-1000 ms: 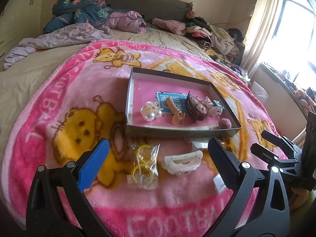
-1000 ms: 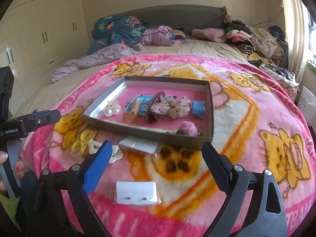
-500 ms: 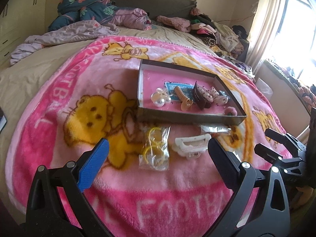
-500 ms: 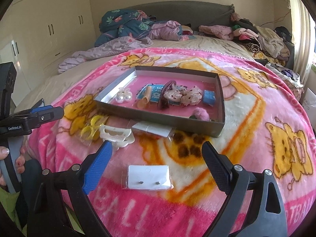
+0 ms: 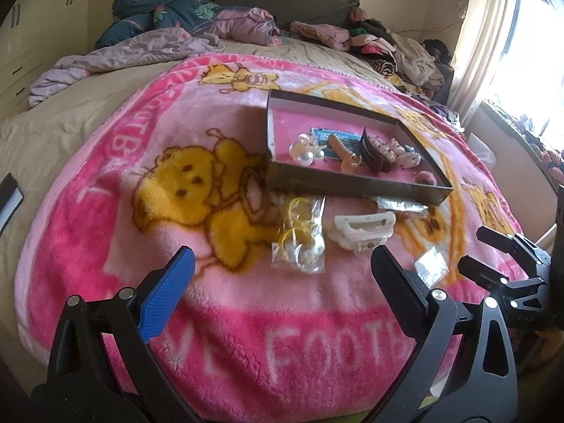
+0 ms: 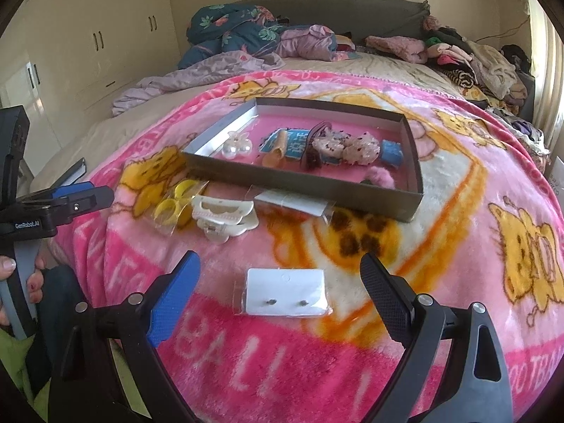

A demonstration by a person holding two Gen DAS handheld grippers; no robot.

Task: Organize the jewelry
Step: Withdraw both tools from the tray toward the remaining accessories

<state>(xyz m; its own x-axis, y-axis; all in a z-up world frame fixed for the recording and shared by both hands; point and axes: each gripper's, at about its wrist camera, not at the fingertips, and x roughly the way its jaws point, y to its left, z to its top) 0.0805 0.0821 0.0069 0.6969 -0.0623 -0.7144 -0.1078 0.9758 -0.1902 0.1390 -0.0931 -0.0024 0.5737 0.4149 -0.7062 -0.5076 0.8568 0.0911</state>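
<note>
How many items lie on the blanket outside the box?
4: a bag of yellow rings, a white hair clip, a clear packet against the box wall, an earring card nearest. More may be hidden.

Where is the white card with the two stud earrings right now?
In the right wrist view, the white card with two stud earrings lies flat on the pink blanket, between the open right tool's fingers, nearer than the white plastic hair claw and grey box.

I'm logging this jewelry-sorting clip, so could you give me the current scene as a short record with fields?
surface: pink blanket on a bed
container: open tray, holding hair accessories
outside tray: bag of yellow rings, white hair claw, earring card, clear packet
left gripper: open, empty
right gripper: open, empty, earring card ahead
</note>
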